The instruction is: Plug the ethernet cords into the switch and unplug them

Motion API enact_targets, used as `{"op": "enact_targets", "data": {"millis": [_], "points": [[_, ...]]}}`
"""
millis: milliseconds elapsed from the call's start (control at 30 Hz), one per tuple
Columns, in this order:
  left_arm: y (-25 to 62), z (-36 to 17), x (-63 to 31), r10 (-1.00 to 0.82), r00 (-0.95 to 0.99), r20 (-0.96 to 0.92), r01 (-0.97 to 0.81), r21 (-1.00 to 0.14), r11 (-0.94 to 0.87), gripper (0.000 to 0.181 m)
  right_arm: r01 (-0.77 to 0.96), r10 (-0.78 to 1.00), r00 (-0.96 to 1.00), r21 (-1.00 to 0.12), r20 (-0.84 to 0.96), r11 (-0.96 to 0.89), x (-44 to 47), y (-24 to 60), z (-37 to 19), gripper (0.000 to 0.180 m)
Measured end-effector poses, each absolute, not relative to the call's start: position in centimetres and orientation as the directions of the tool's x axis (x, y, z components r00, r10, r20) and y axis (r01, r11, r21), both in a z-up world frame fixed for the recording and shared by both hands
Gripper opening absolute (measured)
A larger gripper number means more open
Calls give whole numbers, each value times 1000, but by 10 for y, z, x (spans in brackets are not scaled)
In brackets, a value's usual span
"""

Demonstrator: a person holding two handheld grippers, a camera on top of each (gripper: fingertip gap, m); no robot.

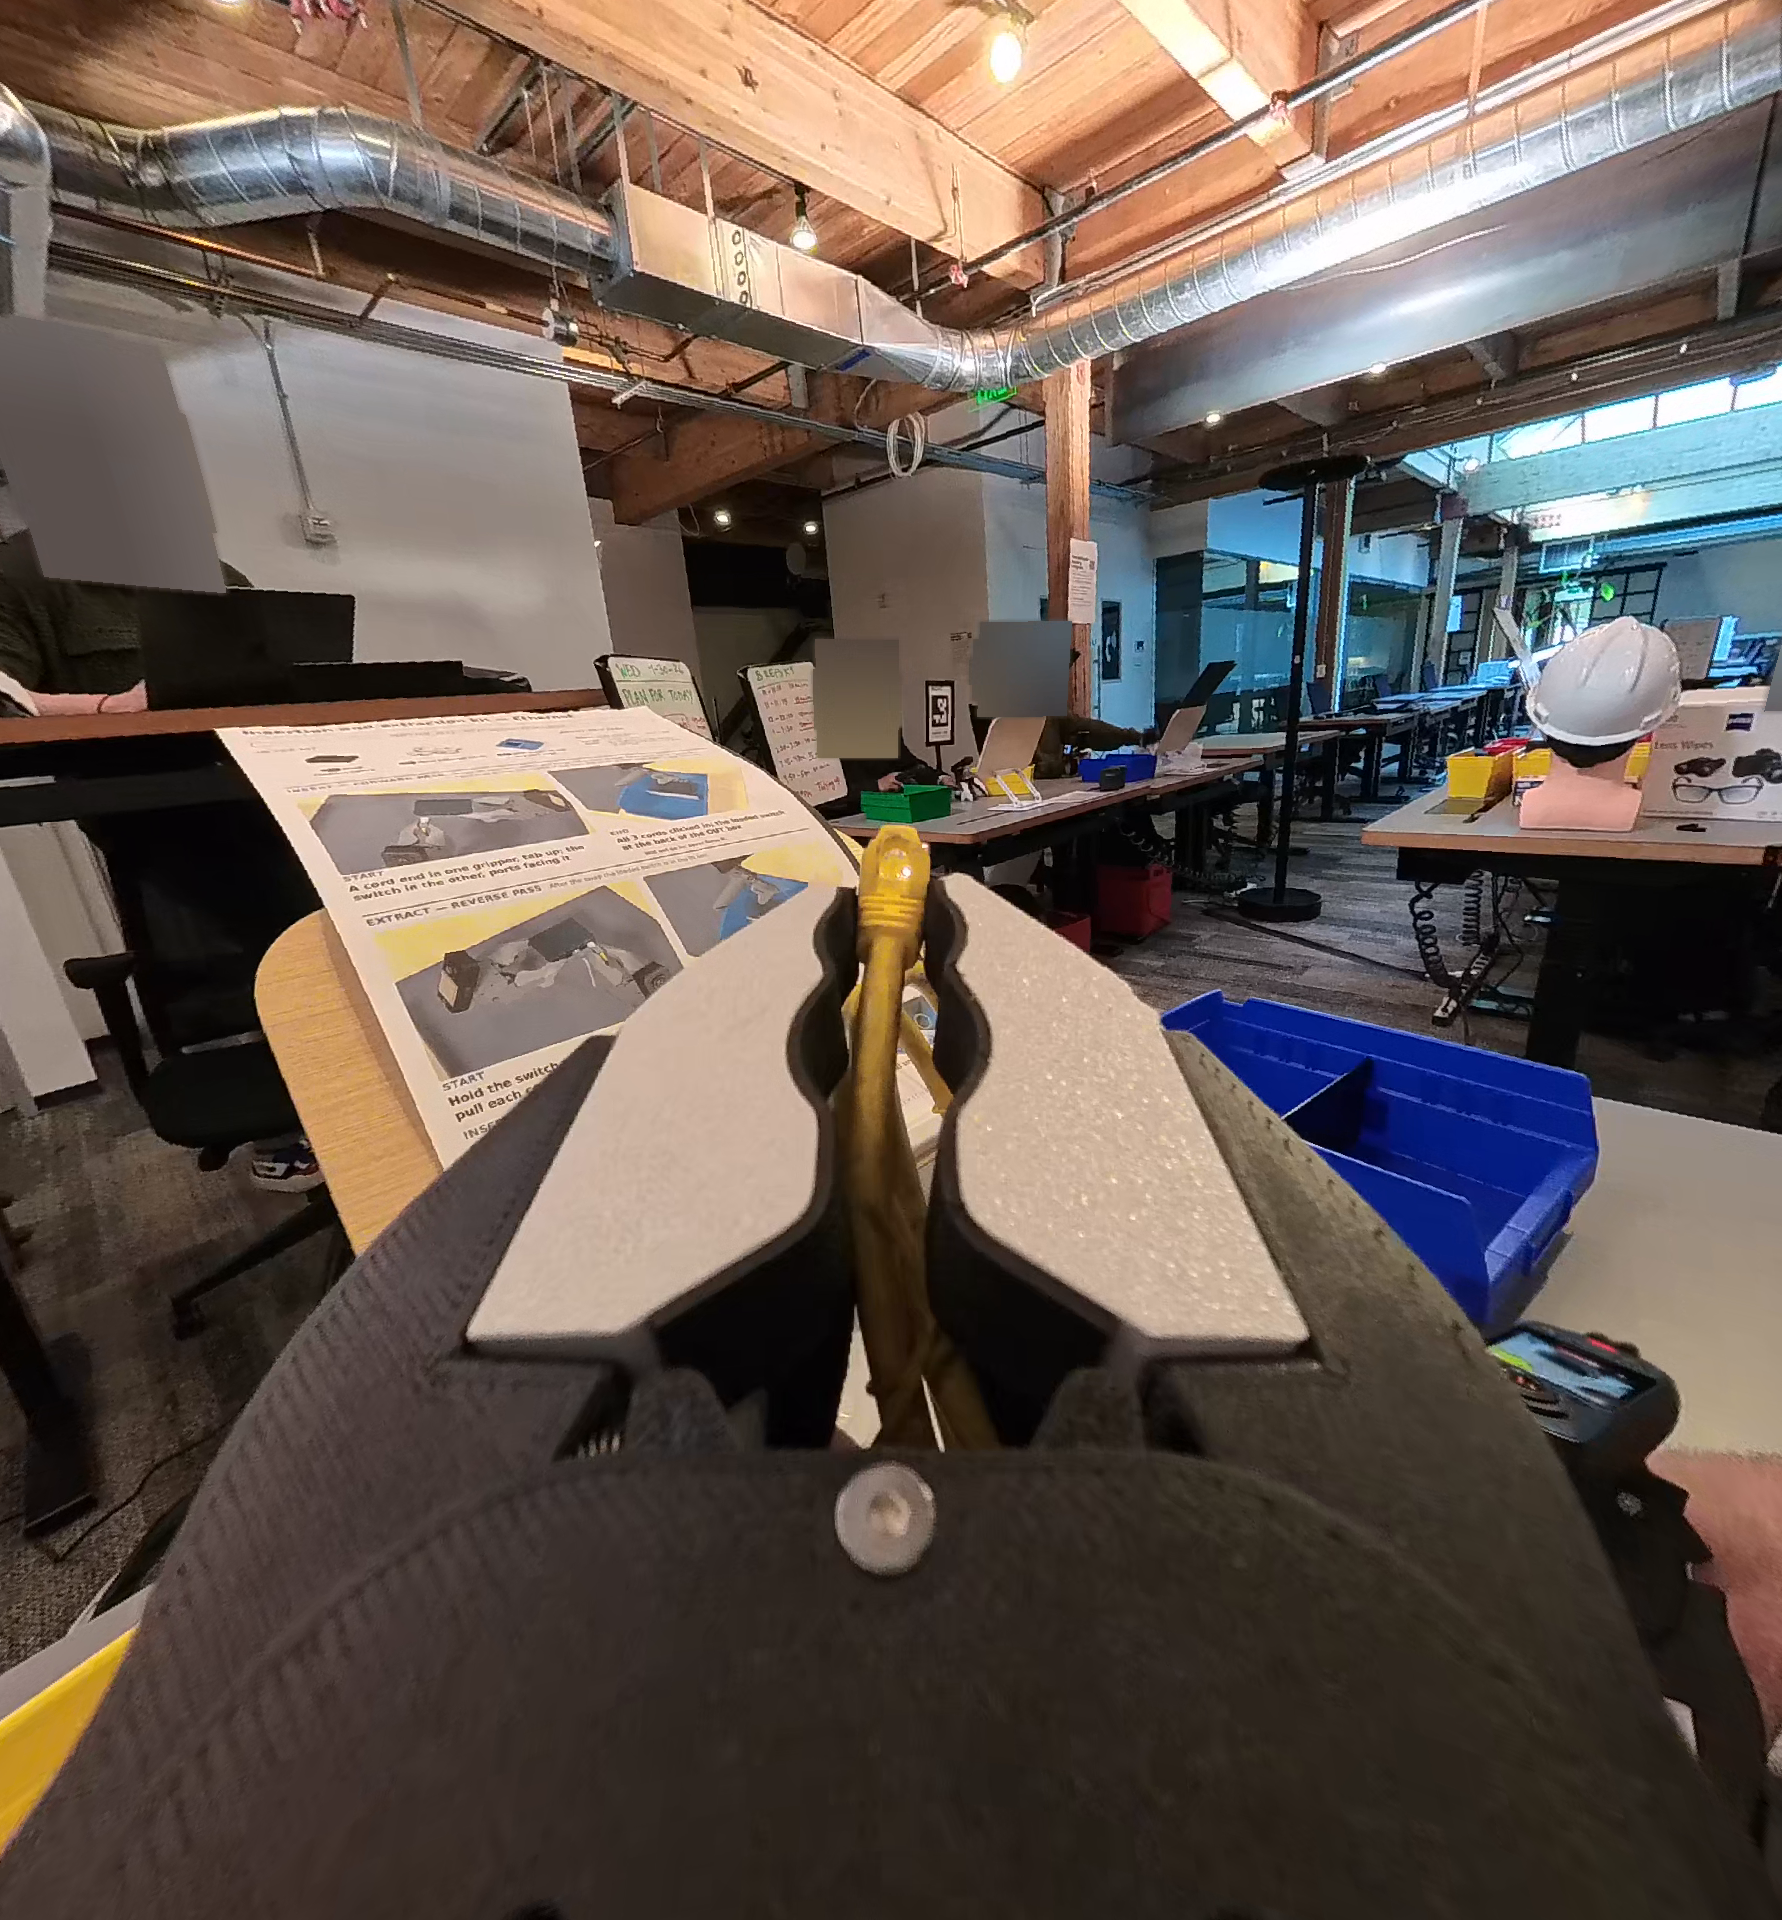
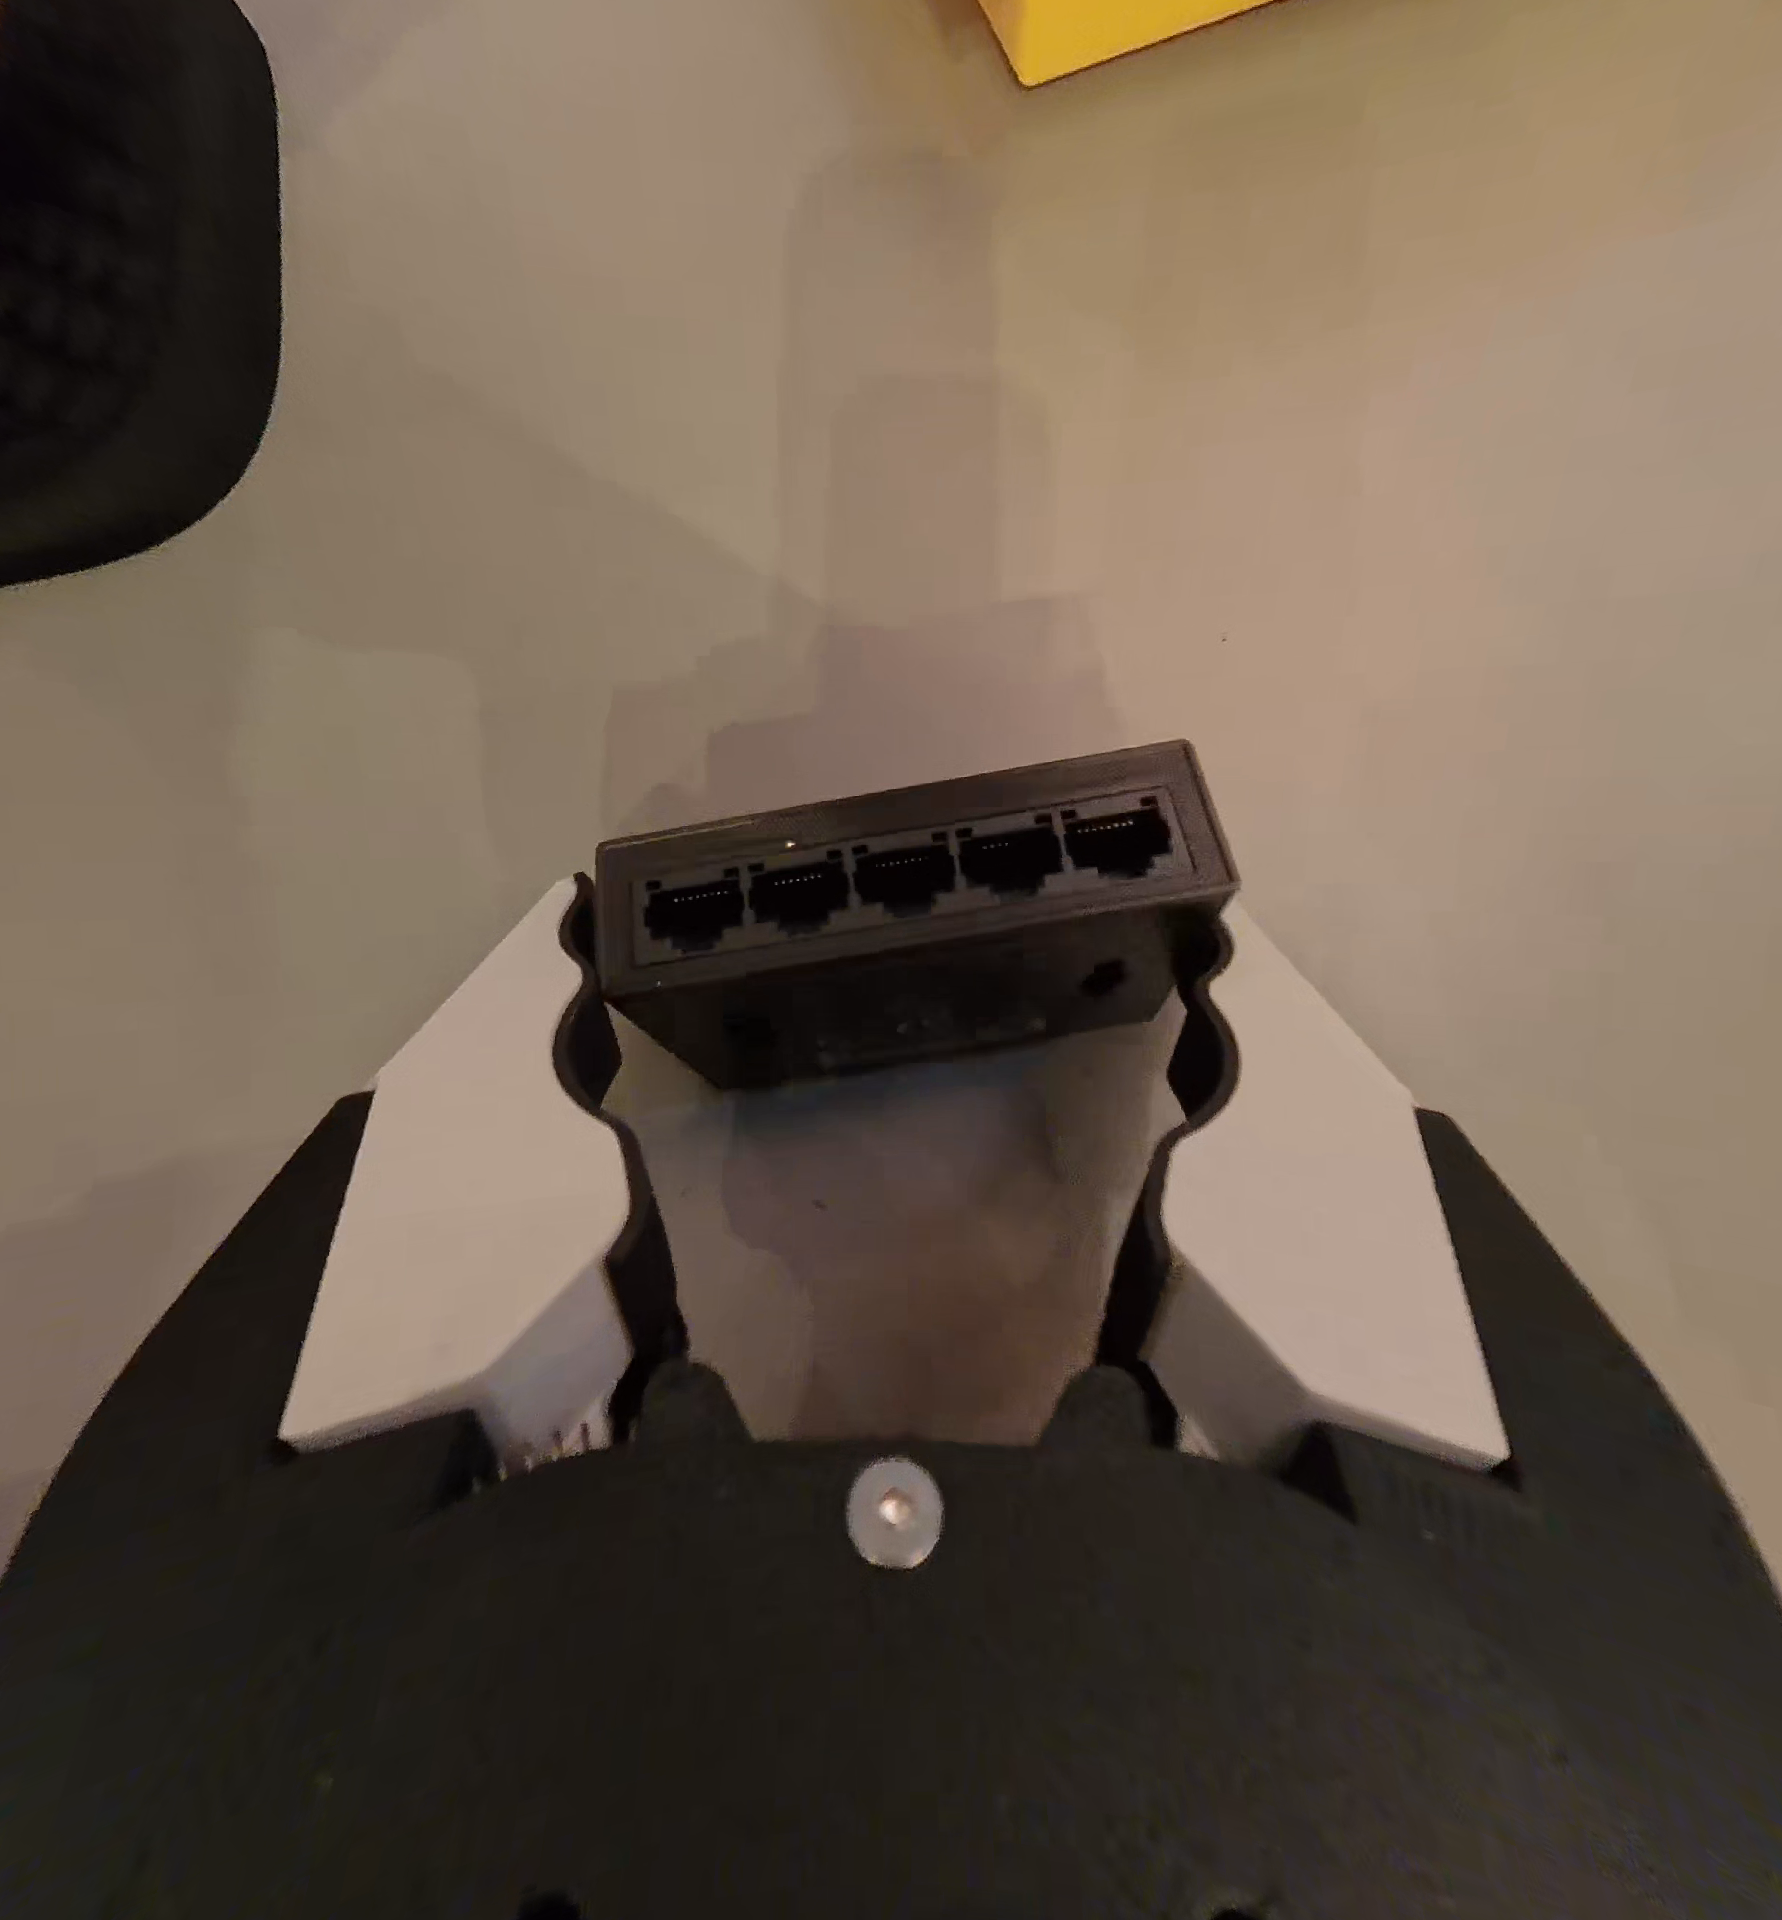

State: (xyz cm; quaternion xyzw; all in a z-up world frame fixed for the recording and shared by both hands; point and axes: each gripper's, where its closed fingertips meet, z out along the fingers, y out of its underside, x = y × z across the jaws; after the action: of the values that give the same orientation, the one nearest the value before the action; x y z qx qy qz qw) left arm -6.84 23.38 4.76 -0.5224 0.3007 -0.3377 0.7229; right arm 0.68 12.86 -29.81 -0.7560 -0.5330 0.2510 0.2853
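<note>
Black ribbed plastic, printed in layers, forms both gripper bodies; pale grainy plates face the fingers, whose inner edges are wavy.

Item 1, left gripper [image 1: 892, 914]: fingers closed on a yellow ethernet cord [image 1: 882, 1122], its ridged boot and clear-tipped plug [image 1: 899, 847] standing out past the fingertips. A second yellow strand lies alongside lower down.

Item 2, right gripper [image 2: 897, 935]: fingers spread wide and pressed against both ends of a black switch [image 2: 902, 914], a small matte box held above the pale tabletop [image 2: 1386, 520]. Five ports [image 2: 906, 868] in a row, all vacant, tilted up toward the right.

Handling, as judged: square the plug to one port, latch tab matching its notch, then push straight; a slanted entry would likely jam.

Item 3, beyond: blue divided bin [image 1: 1427, 1143], curled instruction sheet [image 1: 513, 862].
</note>
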Motion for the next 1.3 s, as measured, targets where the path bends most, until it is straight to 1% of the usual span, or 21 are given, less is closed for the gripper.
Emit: {"op": "enact_targets", "data": {"millis": [33,100,200,367,467,567,767,833,933,1067,1300], "points": [[234,47,-68,-804,589,-83,172,-959,225,13,675,951,300,-689,-71,-264,8,128,-297,108],[234,46,-66,-805,587,-87,166,-960,225,13,698,956,290,-672,-49,-246,12,129,-295,108],[234,45,-64,-804,587,-94,157,-961,227,13,758,962,272,-611,-22,-228,24,129,-294,108],[233,44,-63,-806,584,-97,154,-962,227,13,892,984,173,-430,36,-141,46,124,-302,108],[232,44,-61,-807,582,-101,150,-962,229,13,921,992,125,-374,14,-111,48,121,-304,108],[231,45,-61,-807,581,-105,147,-962,232,13,924,994,113,-366,-12,-109,48,123,-303,108],[231,41,-57,-816,565,-119,124,-966,226,13,860,981,166,-472,-101,-195,46,126,-294,107],[231,38,-54,-821,557,-128,107,-969,223,13,847,977,186,-486,-105,-214,50,129,-292,107],[229,33,-46,-833,536,-140,81,-973,216,13,853,975,202,-473,-95,-222,61,133,-288,107],[227,26,-35,-839,520,-161,43,-976,214,13,895,979,193,-399,-60,-201,80,136,-289,107],[227,18,-26,-846,502,-178,5,-978,209,13,902,974,219,-369,-61,-226,88,135,-298,107]]}}
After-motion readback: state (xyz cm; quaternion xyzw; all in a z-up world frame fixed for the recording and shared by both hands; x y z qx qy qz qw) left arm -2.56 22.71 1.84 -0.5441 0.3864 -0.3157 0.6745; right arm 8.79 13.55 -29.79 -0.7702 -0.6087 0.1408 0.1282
